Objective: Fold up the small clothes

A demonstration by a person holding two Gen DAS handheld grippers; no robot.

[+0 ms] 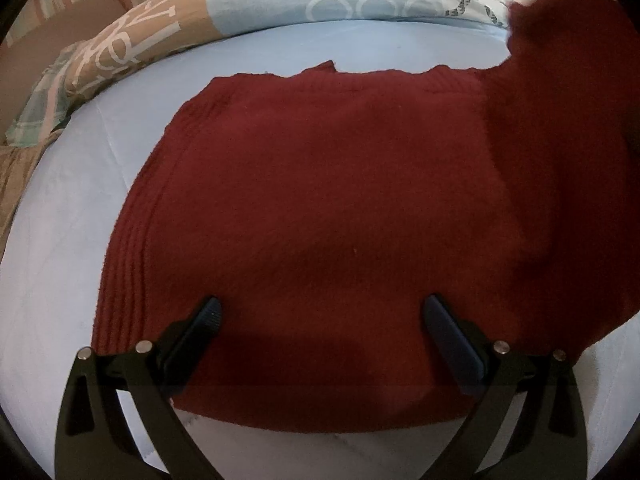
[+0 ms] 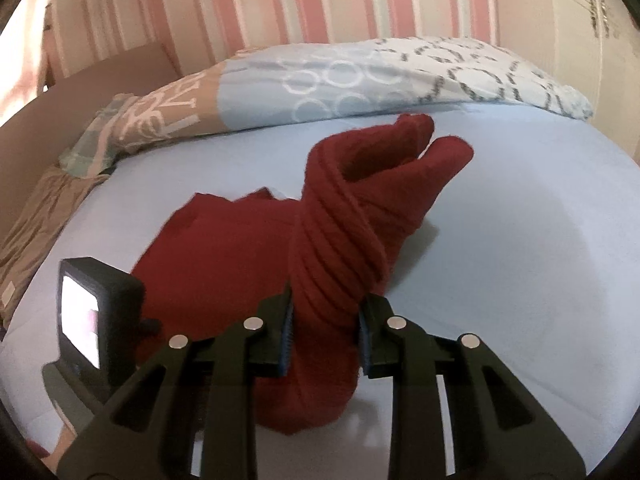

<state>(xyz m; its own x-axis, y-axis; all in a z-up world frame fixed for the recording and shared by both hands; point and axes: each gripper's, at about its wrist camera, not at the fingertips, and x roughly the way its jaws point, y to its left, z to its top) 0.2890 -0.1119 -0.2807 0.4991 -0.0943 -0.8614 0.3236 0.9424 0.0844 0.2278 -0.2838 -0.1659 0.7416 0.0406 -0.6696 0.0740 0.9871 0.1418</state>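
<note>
A patterned duvet in pale blue, tan and white, printed with circles and letters [image 2: 360, 76], lies bunched along the far side of the bed, in front of a wall with pink and white stripes [image 2: 320, 4]. The bed's light blue sheet [image 2: 520, 260] is bare to the right of the dark red ribbed knit sweater [image 1: 320, 200] and out to the bed's right edge. On the sweater's left side, seen from the right wrist, the black camera block with a lit screen [image 2: 92, 320] of the other tool stands just beside the cloth.

The sweater's body lies flat on the sheet, its ribbed hem at the left and its far edge uneven. The left gripper [image 1: 322, 316] hovers over the near part, jaws wide, nothing between them. The right gripper [image 2: 326, 326] has narrow jaws clamped on a bunched, twisted ribbed part of the sweater, lifted above the sheet; the cloth rises beyond the jaws and folds over towards the duvet.
</note>
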